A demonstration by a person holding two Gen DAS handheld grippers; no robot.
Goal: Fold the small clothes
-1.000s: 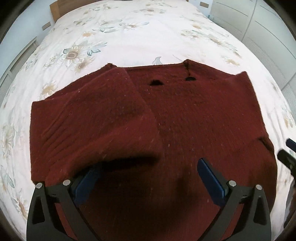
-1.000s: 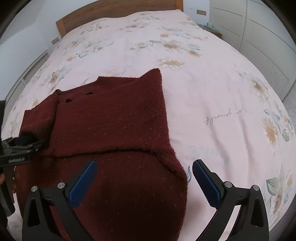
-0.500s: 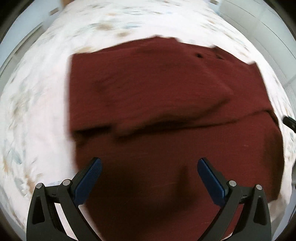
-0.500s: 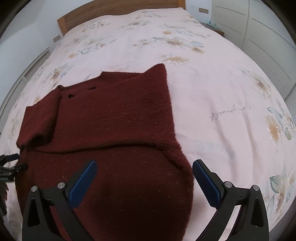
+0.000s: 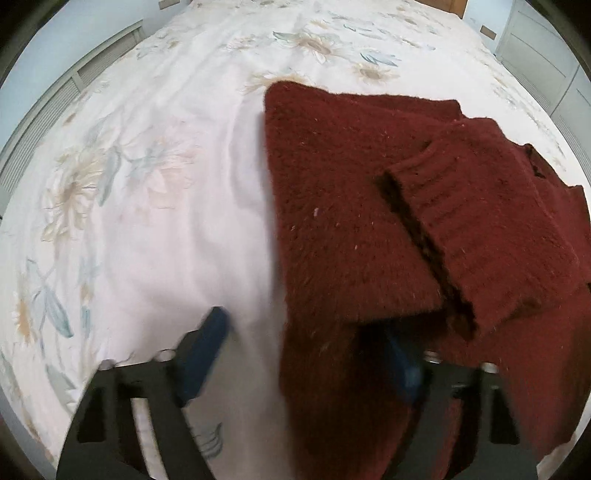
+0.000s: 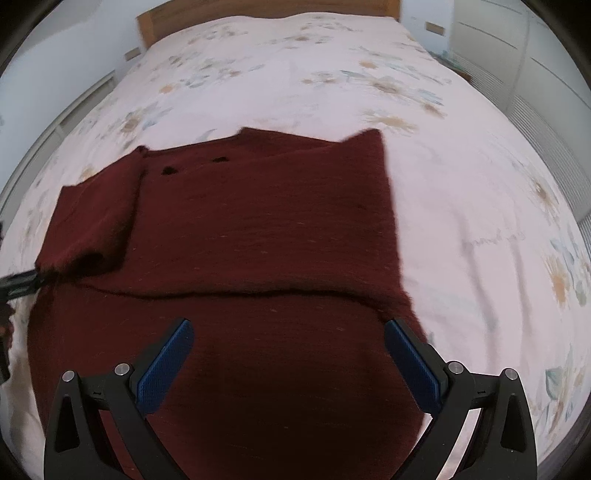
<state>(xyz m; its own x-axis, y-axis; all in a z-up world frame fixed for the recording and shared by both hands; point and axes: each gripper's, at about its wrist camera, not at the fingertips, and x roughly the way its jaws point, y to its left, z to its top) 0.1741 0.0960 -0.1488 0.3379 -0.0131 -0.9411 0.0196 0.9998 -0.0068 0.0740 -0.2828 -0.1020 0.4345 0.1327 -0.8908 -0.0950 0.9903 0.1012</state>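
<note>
Left wrist view: a dark red sweater (image 5: 332,206) is seen lying on a bed (image 5: 155,206), its knit thick, fuzzy and flecked with pale lint.
Sleeve: a sleeve (image 5: 491,229) is laid back across the body of the sweater; its cuff (image 5: 424,236) is ribbed and shows a dark open end.
Sweater edge: the near left edge is folded over into a soft, rounded flap, and a straight side edge is traced up the sheet.
Left claw: the left claw (image 5: 306,354) is blurred; its jaws are closing, with the folded edge of the sweater between the blue pads. One pad (image 5: 201,356) is seen over bare sheet, the other is half hidden under the flap, and whether the cloth is pressed cannot be told.
Right wrist view: the sweater (image 6: 240,236) is seen as a broad, nearly rectangular shape, with a fold line running across it and two small dark holes near the neckline.
Right claw: the right claw (image 6: 291,365) is spread wide above the lower part of the sweater, nothing gripped; its blue pads (image 6: 166,365) are finely ridged, on black angular arms.
Bed: the sheet is smooth, pale pink-white cotton printed with faded daisies and grey-green leaves; a wooden headboard (image 6: 258,7) is visible at the far end.
</note>
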